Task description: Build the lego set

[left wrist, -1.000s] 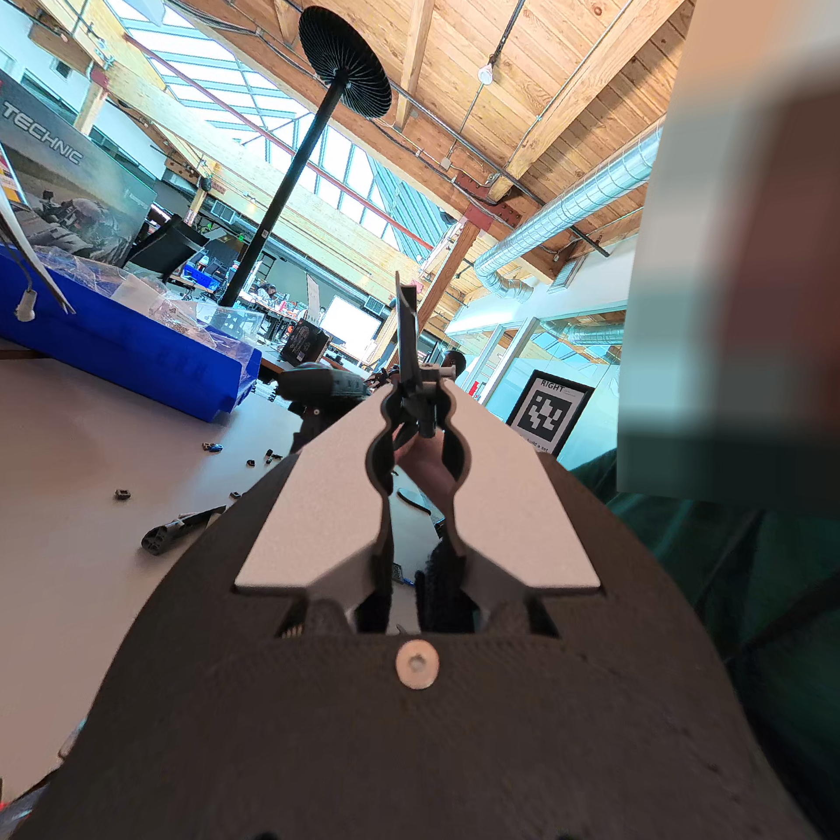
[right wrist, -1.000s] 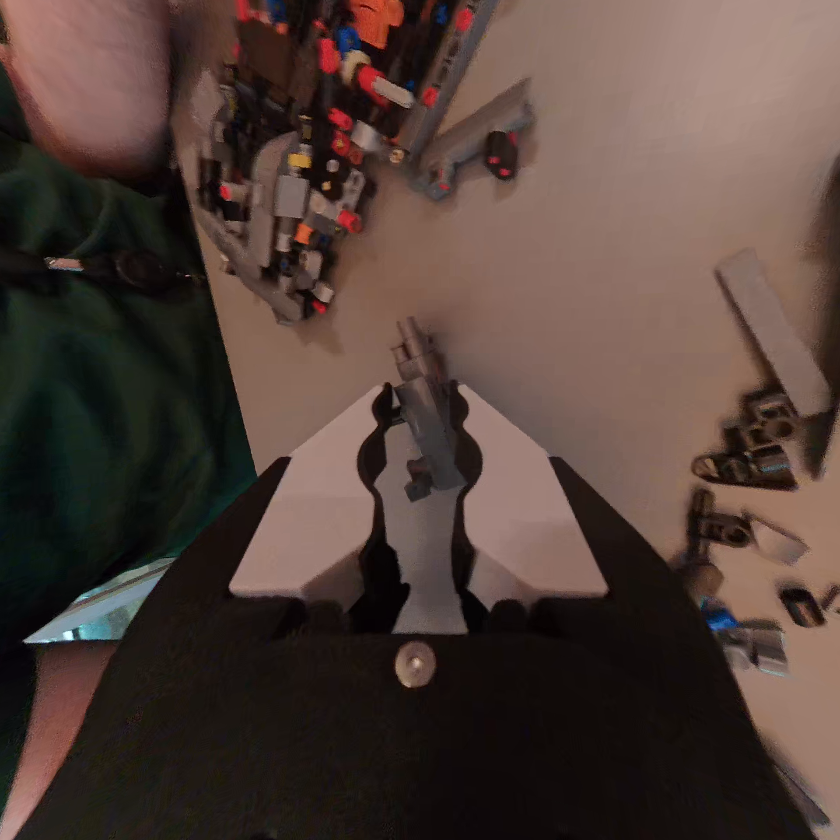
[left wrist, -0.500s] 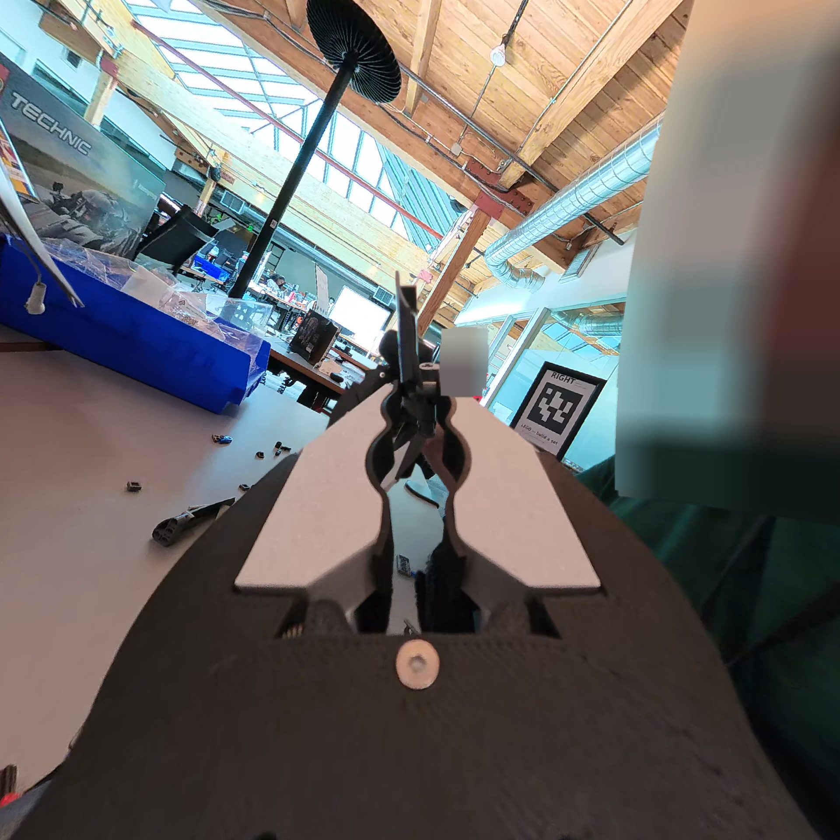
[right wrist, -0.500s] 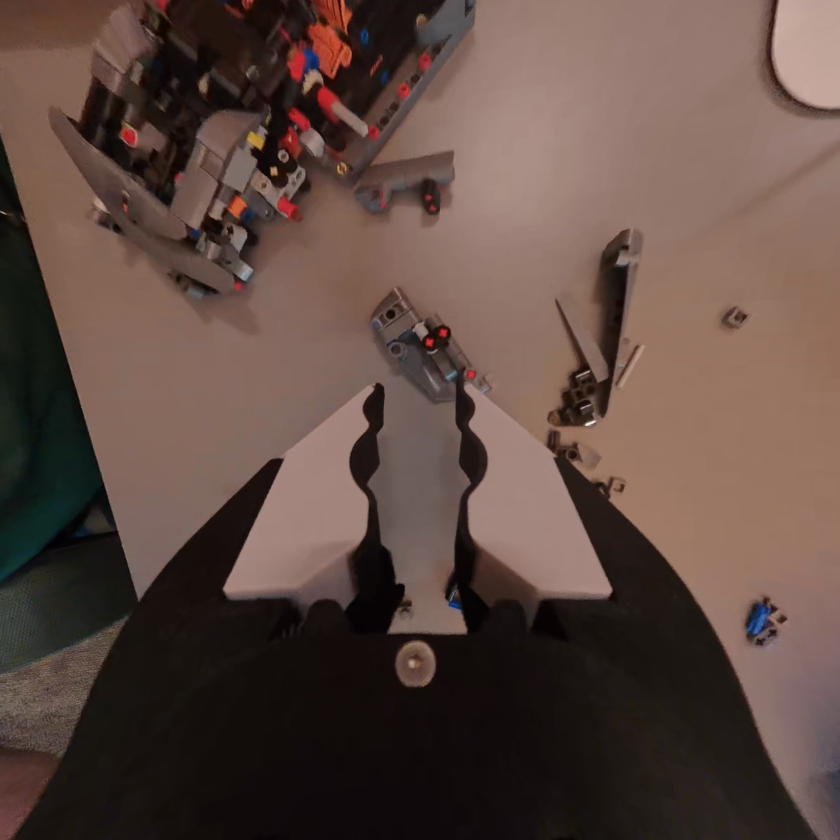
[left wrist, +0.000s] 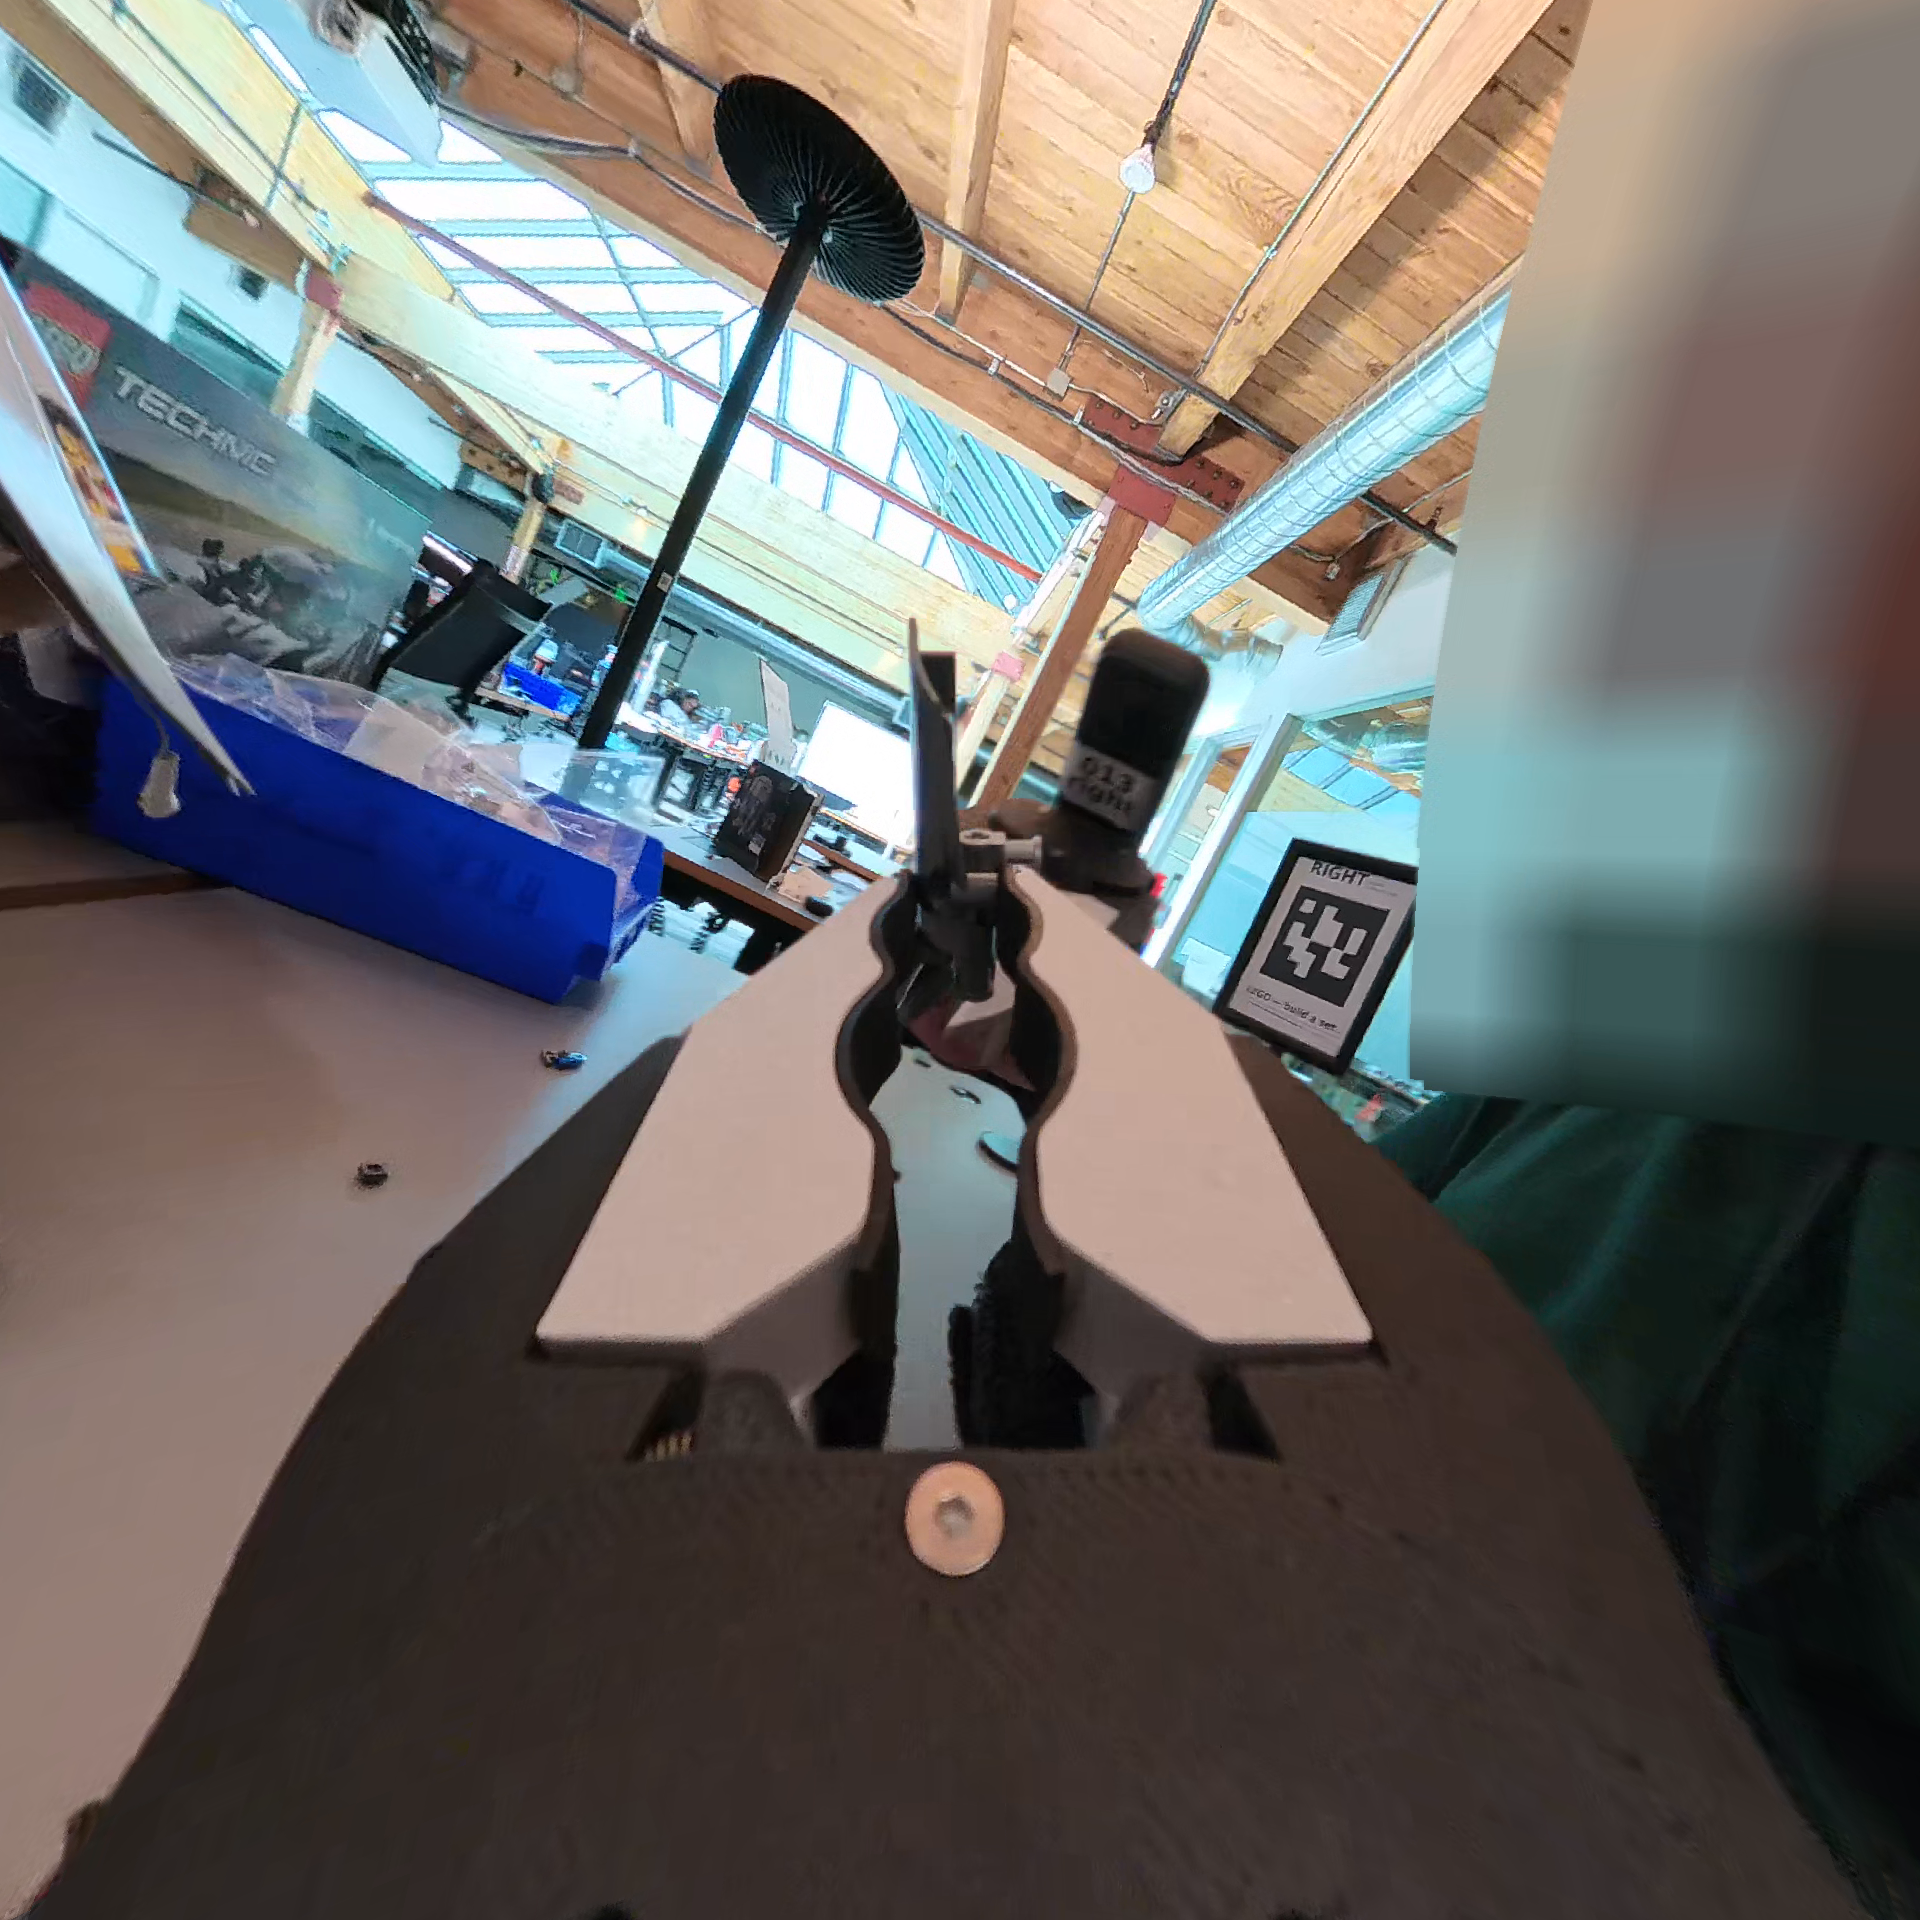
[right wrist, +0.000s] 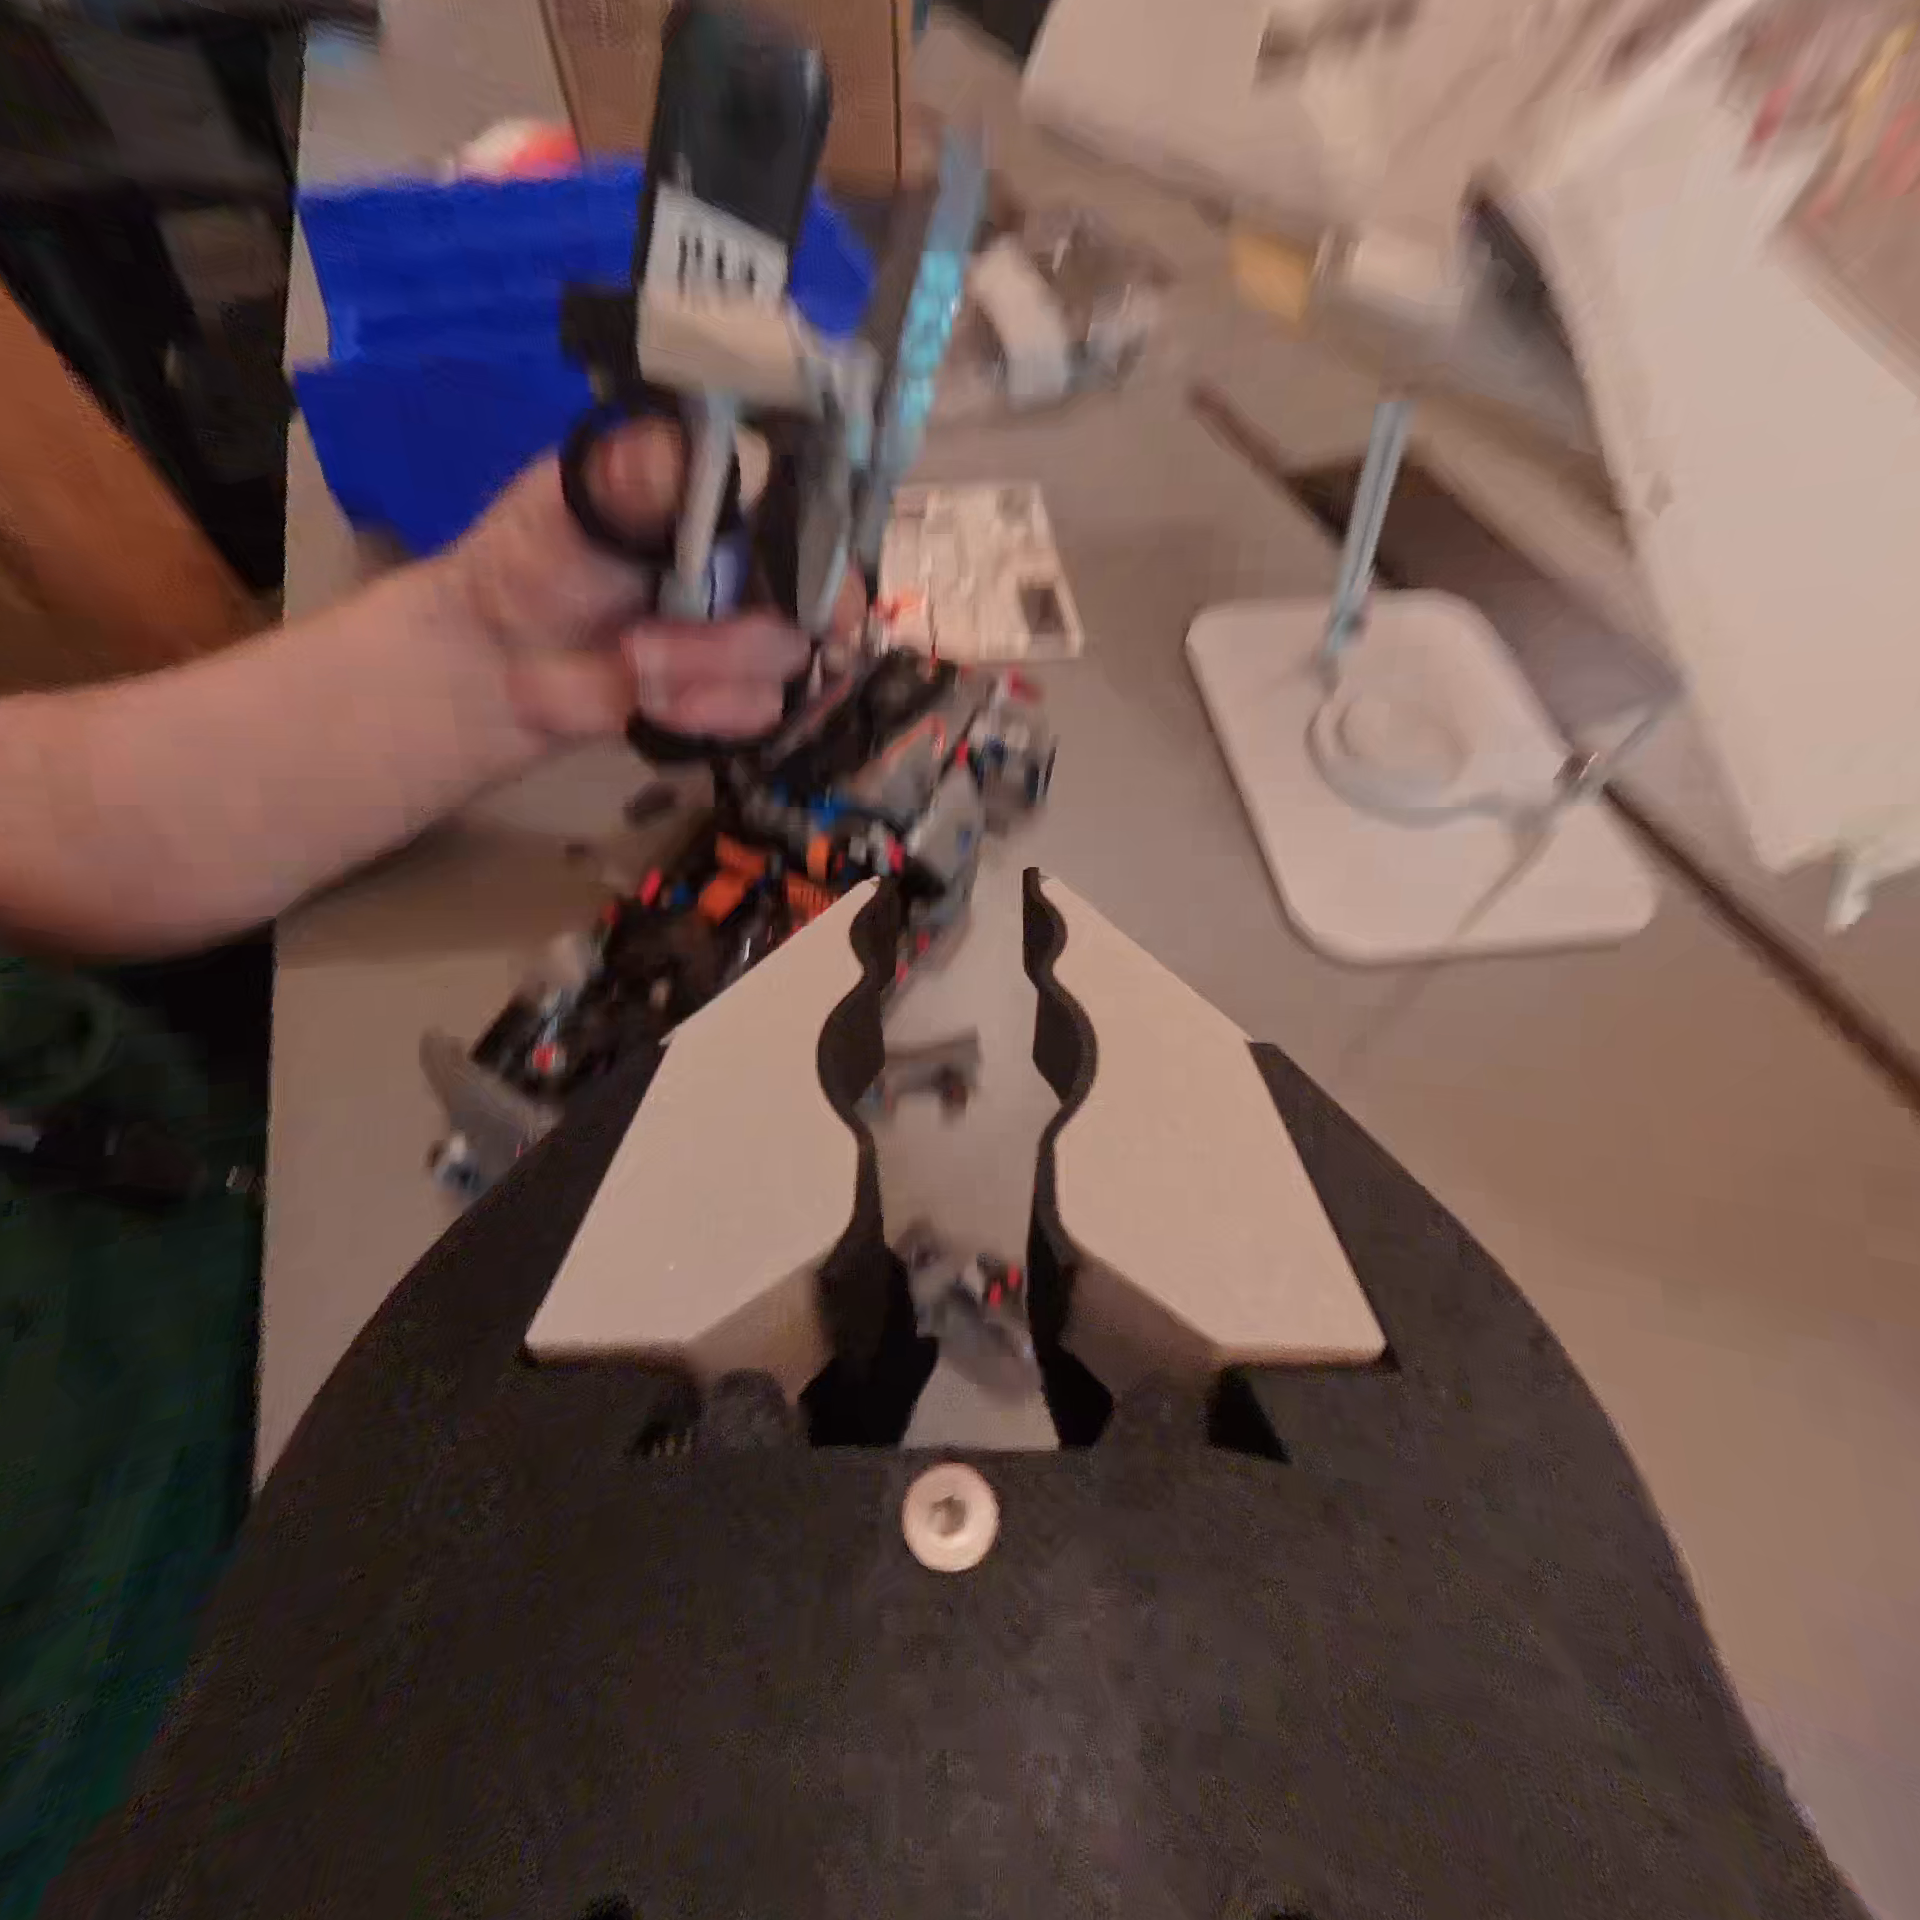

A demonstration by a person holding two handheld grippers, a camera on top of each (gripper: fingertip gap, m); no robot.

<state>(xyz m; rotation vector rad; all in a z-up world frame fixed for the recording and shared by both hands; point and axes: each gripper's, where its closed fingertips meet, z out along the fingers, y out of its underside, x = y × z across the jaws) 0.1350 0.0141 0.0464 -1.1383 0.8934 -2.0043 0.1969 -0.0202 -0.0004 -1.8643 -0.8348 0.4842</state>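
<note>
Lego piece (left wrist: 940, 831): dark grey, a thin flat blade standing upright from a small pinned cluster. Held at the tip of the left tongs (left wrist: 951, 914), whose jaws are closed against it; raised above the table (left wrist: 260, 1091), tilted up toward the ceiling.

Lego model (right wrist: 810, 852): partly built, black and grey with orange, red and blue parts. Lies on the table just beyond the tip of the right tongs (right wrist: 951, 904). Picture blurred; finer detail cannot be told.

Right tongs: jaws parted, a clear gap between them, nothing gripped. A small grey lego part with red pins (right wrist: 966, 1299) shows on the table through the gap, near the base of the jaws.

Loose small lego parts (left wrist: 566, 1060): scattered on the table in the left wrist view, well apart from the left tongs.

Person's hand (right wrist: 623, 623): grips the handle of the left tongs, seen from the right wrist view, above the lego model.

Blue bin (left wrist: 364, 842): on the table at far left, with clear plastic bags in it.

Set box (left wrist: 239, 540): dark, stands behind the blue bin.

Instruction booklet (right wrist: 977, 571): flat on the table beyond the lego model.

White stand base (right wrist: 1413, 769): on the table to the right of the booklet.

Framed marker card (left wrist: 1320, 951): black-and-white pattern, upright, right of the left tongs.
</note>
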